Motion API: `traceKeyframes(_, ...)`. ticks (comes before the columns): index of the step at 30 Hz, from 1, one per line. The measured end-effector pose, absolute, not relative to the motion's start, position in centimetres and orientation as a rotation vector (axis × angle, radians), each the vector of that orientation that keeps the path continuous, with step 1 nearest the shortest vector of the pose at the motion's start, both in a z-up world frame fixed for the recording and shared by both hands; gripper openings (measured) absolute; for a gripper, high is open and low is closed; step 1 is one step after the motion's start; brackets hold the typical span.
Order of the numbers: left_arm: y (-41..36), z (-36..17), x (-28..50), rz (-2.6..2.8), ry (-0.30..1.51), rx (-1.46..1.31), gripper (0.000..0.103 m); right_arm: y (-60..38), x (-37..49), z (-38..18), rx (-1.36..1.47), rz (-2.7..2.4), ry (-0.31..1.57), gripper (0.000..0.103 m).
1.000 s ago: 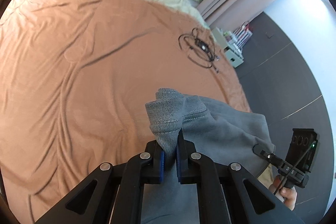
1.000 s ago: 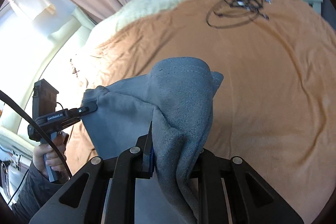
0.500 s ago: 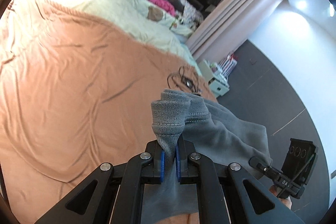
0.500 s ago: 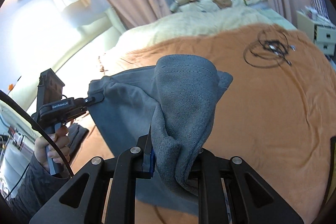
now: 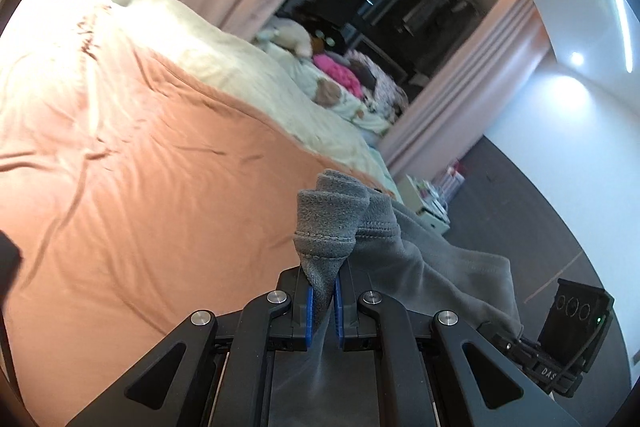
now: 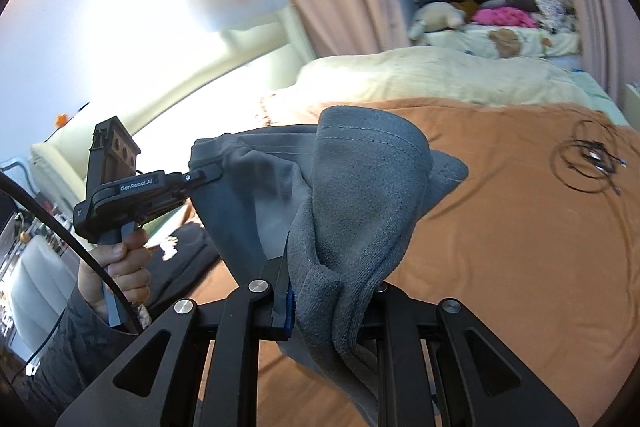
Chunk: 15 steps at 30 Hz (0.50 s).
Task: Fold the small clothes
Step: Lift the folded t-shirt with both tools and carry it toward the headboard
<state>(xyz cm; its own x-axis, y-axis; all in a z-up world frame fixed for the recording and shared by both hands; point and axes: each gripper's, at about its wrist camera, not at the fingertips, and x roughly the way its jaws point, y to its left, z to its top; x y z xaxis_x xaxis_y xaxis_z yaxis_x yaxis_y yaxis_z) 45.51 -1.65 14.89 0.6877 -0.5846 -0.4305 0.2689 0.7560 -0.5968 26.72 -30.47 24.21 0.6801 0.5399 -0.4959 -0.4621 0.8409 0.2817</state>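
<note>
Left wrist view, grip: the left gripper (image 5: 321, 301) has its jaws clamped on a bunched corner of the grey garment (image 5: 424, 259), lifted clear of the bed (image 5: 140, 179).
Left wrist view, why: held by a corner so the cloth hangs and spreads toward the right gripper (image 5: 516, 337), low at the right edge.
Right wrist view, grip: the right gripper (image 6: 332, 301) has its jaws closed on a thick fold of the grey garment (image 6: 360, 195); the cloth drapes over and hides the right-hand jaw.
Right wrist view, span: the left gripper (image 6: 212, 173), in a hand (image 6: 116, 267), pinches the far corner, so the garment stretches between both, above the bed (image 6: 520, 247).
Right wrist view, aside: cables (image 6: 592, 159) lie on the bed, well apart.
Containers: none that I can see.
</note>
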Motion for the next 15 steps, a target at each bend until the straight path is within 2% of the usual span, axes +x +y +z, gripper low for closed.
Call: traceKeyframes(15, 16.7, 17.8, 40.9, -0.289, 0.556, -0.526, 0.007, -20.0, 33.0, 22.4, 0.103, 0.791, 0.584, 0.013)
